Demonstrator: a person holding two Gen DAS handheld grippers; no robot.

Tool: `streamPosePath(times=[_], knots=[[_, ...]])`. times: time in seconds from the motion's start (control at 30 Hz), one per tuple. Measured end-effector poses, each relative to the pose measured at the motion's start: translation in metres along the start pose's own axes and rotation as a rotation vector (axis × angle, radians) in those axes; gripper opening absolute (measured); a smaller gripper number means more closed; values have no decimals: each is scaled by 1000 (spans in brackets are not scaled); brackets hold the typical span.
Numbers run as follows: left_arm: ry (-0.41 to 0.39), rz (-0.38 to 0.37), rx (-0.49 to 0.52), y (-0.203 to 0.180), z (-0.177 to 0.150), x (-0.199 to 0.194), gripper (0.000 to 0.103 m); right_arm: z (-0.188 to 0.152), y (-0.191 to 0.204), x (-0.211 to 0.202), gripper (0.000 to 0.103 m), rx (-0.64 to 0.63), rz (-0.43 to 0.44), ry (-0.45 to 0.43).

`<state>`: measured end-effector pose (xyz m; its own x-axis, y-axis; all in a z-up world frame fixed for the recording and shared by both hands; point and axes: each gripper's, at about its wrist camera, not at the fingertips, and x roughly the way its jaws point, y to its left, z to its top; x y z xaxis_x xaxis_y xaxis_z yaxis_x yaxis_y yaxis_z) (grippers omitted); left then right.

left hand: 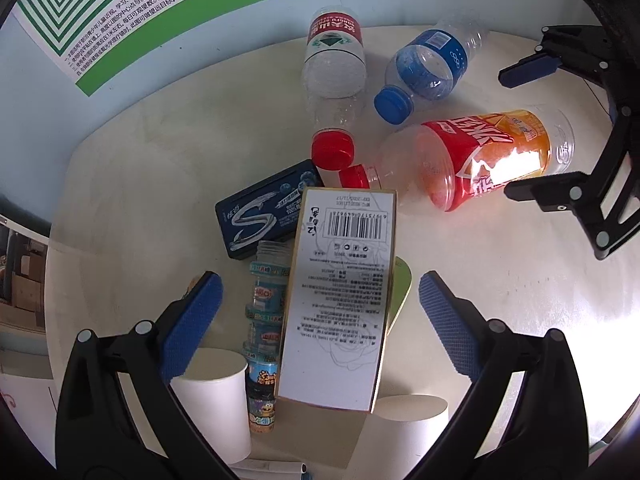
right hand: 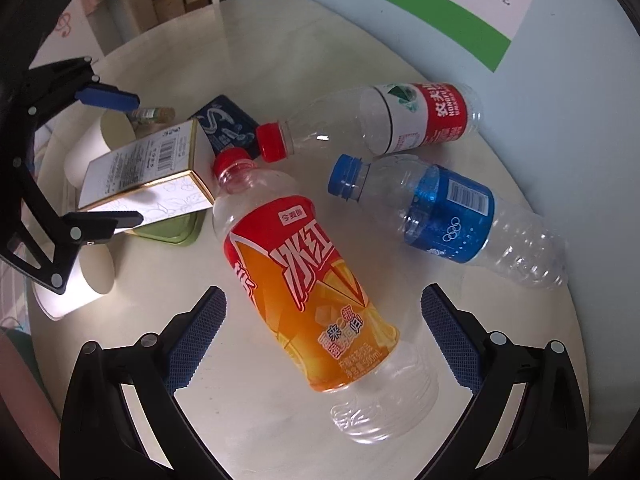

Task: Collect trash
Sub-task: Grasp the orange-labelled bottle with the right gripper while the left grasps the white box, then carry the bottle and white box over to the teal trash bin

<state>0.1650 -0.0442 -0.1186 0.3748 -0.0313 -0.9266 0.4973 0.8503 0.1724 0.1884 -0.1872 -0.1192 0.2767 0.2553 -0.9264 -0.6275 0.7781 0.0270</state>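
On the round table (left hand: 120,168), in the left wrist view, lie three bottles; the open left gripper (left hand: 320,320) straddles a box (left hand: 340,292) propped on two cups (left hand: 216,400). In the right wrist view, the open right gripper (right hand: 322,336) flanks the orange bottle (right hand: 304,280), whose cap touches that box, near the table's edge.

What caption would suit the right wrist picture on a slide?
Open right gripper straddling a fallen orange iced-tea bottle, two more empty bottles lying beyond.
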Motion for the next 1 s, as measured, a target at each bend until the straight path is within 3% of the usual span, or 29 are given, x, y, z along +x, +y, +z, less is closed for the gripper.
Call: streamPosePath(times=[0.1, 0.17, 0.2, 0.27, 0.33, 0.63, 1.0], knots=[[13, -8, 2, -3, 3, 5, 85, 1, 2, 18, 96, -28, 6, 46], [32, -19, 13, -5, 3, 9, 59, 0, 4, 24, 95, -43, 3, 52], [46, -21, 16, -6, 3, 11, 54, -1, 6, 24, 94, -47, 12, 49], [45, -18, 17, -7, 2, 11, 51, -2, 10, 22, 72, -53, 31, 41], [41, -35, 10, -6, 0, 8, 49, -3, 14, 20, 66, -58, 49, 48], [5, -56, -47, -1, -14, -20, 46, -23, 18, -16, 61, 13, 58, -2], [-85, -15, -117, 11, -40, -78, 46, -55, 16, -73, 58, 122, 51, -67]])
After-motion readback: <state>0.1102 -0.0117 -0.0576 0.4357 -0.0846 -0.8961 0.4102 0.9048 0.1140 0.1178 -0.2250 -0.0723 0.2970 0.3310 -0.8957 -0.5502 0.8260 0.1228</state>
